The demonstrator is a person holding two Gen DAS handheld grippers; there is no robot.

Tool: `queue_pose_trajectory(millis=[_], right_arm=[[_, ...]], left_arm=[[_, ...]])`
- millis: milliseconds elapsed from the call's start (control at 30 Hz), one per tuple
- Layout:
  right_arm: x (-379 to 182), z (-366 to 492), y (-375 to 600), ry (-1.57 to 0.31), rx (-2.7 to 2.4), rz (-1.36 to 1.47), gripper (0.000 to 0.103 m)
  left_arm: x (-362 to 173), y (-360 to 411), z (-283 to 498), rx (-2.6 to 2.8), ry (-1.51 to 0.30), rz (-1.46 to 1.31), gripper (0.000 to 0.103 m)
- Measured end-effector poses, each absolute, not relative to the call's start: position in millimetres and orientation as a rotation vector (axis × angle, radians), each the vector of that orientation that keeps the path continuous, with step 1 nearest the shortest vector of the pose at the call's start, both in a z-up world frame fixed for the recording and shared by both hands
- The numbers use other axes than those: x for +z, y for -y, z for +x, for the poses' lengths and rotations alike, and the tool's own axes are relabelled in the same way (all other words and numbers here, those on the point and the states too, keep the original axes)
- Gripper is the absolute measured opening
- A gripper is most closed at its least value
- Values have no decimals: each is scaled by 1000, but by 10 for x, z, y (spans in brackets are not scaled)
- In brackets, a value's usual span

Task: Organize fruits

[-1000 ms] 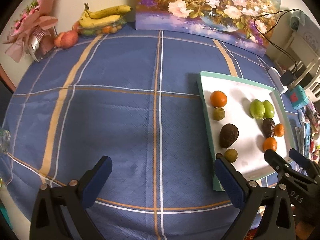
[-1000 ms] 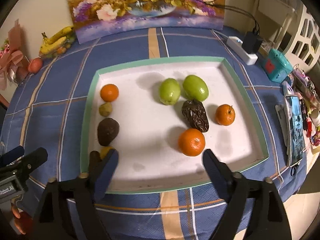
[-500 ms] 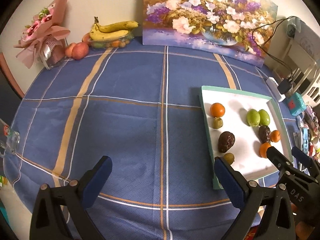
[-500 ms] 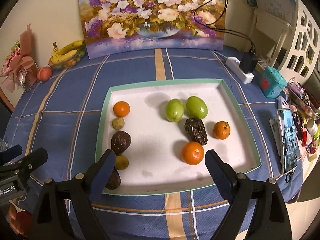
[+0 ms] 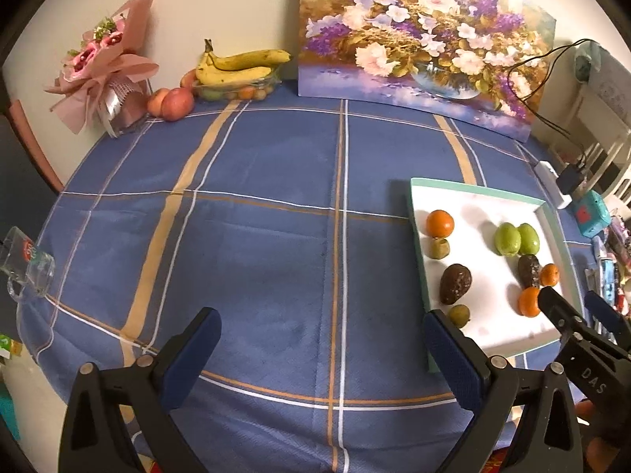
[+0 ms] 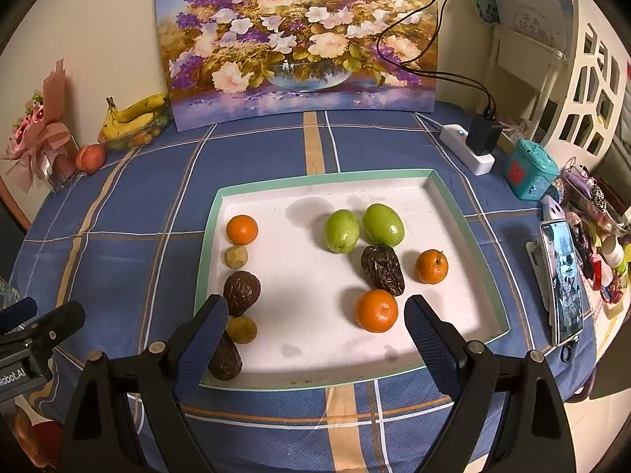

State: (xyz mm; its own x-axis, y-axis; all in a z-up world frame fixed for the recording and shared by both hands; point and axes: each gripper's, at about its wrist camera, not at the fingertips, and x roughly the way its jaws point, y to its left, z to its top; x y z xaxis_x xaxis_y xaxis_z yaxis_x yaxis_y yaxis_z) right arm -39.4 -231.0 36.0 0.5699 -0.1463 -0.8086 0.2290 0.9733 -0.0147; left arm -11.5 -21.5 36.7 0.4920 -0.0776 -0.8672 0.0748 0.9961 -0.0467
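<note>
Both grippers have risen, tray (image 6: 453, 205) now looking smaller.

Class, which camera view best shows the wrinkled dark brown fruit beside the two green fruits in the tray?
The right wrist view: the wrinkled dark brown fruit sits near centre, large and unobstructed. The left wrist view shows the same fruit small and distorted near the right edge.

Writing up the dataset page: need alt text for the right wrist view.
An open right gripper hangs empty above a white tray of fruit on a blue plaid tablecloth: three oranges, two green fruits, wrinkled dark fruits and small yellowish ones. A flower painting leans on the wall behind.
</note>
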Motion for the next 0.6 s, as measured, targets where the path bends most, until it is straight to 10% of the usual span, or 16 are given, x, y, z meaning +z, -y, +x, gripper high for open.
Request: queue_pose_trajectory(millis=[600], right_arm=[[364,-394,2332,-935,-219,100,91]], left_arm=[[351,289,-126,-63,-1055,73,103]])
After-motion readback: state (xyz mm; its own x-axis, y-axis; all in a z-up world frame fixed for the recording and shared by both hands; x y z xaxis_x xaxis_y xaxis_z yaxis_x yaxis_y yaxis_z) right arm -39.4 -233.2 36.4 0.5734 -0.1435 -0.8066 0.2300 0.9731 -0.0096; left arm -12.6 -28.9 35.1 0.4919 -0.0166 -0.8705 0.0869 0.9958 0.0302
